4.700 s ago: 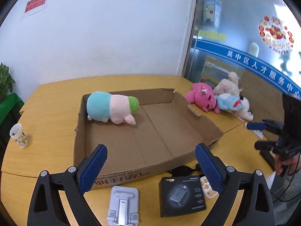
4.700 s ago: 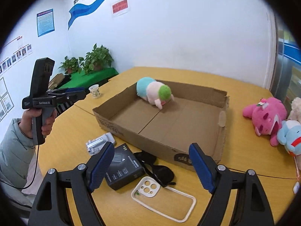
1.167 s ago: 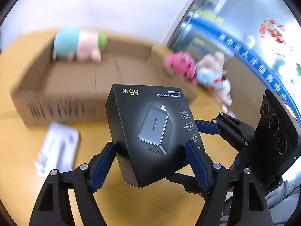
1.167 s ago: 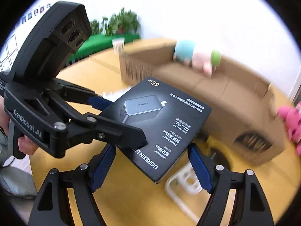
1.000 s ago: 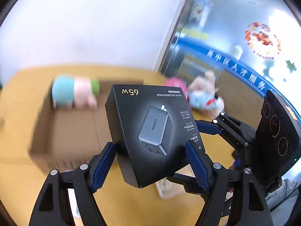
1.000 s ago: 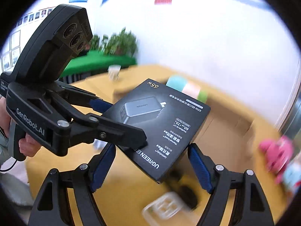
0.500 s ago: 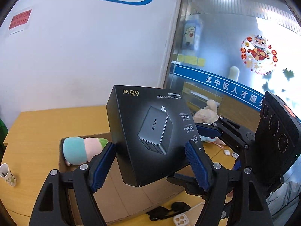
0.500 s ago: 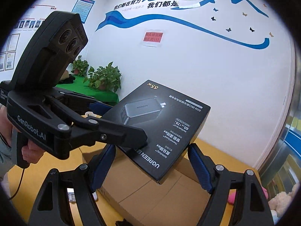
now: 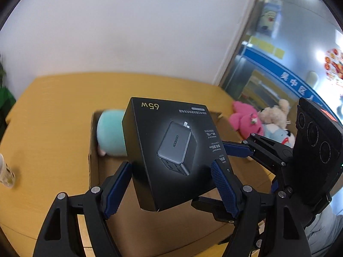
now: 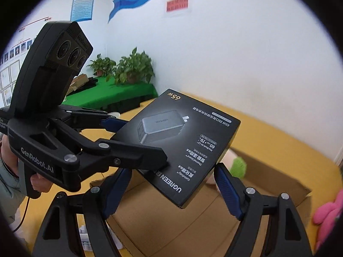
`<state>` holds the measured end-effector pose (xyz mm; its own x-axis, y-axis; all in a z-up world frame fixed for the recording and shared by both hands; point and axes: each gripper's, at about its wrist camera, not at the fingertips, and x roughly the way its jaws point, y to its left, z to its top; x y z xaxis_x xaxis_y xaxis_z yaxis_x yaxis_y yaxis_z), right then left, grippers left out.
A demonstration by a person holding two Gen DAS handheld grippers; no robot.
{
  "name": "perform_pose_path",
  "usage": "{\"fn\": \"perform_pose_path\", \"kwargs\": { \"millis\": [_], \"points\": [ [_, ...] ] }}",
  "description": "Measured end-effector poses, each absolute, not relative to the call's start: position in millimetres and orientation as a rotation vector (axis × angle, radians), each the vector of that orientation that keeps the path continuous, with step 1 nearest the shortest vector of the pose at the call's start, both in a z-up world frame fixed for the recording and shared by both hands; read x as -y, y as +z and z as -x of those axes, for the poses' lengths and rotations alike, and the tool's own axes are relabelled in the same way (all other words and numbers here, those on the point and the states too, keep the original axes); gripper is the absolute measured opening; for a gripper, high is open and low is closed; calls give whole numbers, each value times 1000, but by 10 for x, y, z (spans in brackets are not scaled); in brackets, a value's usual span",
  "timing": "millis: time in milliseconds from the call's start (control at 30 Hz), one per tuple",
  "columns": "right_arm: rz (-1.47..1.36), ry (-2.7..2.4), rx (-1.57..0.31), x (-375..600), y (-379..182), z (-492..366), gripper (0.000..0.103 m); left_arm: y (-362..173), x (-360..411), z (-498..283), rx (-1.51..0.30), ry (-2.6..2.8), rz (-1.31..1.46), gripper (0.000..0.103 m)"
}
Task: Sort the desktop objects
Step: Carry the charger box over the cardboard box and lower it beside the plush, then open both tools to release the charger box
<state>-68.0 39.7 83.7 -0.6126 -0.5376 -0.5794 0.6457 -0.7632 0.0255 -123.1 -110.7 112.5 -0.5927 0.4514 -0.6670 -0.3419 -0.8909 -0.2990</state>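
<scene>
Both tongs, left (image 9: 170, 189) and right (image 10: 173, 189), clamp the black charger box (image 9: 171, 150), held in the air above the cardboard box (image 9: 94, 150) on the bench (image 9: 53, 117). Lower it level, keep it off the plush toy (image 9: 110, 132), and let go together.

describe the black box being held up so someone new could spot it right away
Find the wide open brown cardboard box on the yellow wooden table. Above it, the left claw and right claw both grip a flat black charger carton. Unlike the soft pastel plush toy below it, it is rigid and printed with a grey charger and a gold "65w".
</scene>
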Motion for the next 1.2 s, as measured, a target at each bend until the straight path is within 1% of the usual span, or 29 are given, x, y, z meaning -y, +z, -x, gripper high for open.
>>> {"fn": "perform_pose_path", "kwargs": {
  "millis": [200,333,400,467,600,733,867,933,1000,1100,1133,1200],
  "points": [
    [-1017,-2198,-207,-198,212,1220,79,486,1196,1603,208,2435,1316,74],
    [-1172,-2108,-148,-141,-121,1500,79,217,1239,1760,234,2418,1445,74],
    [-1231,-2073,-72,-142,-232,1630,79,182,1236,1775,217,2427,1471,72],
    [-1258,-2055,-40,-149,-322,1672,79,173,1210,1794,188,2429,1514,72],
    [-1302,-2028,-30,-64,-375,1809,79,179,1120,1811,135,2426,1559,72],
    [-1343,-2027,-16,-47,-381,1868,79,233,1101,1726,134,2427,1553,72],
    [-1346,-2143,-21,-274,-153,1710,79,487,1193,1455,79,2552,1427,72],
    [-1308,-2202,-16,-406,-12,1537,79,711,1271,1224,50,2658,1306,72],
    [-1246,-2291,-55,-631,195,1240,79,964,1243,922,37,2720,1133,76],
    [-1112,-2421,-73,-957,508,710,81,1248,1098,401,5,2801,881,94],
    [-1068,-2450,-72,-1022,578,574,81,1307,1045,253,0,2824,809,103],
    [-965,-2499,-77,-1152,732,259,80,1406,911,123,13,2793,739,102]
  ]
}}
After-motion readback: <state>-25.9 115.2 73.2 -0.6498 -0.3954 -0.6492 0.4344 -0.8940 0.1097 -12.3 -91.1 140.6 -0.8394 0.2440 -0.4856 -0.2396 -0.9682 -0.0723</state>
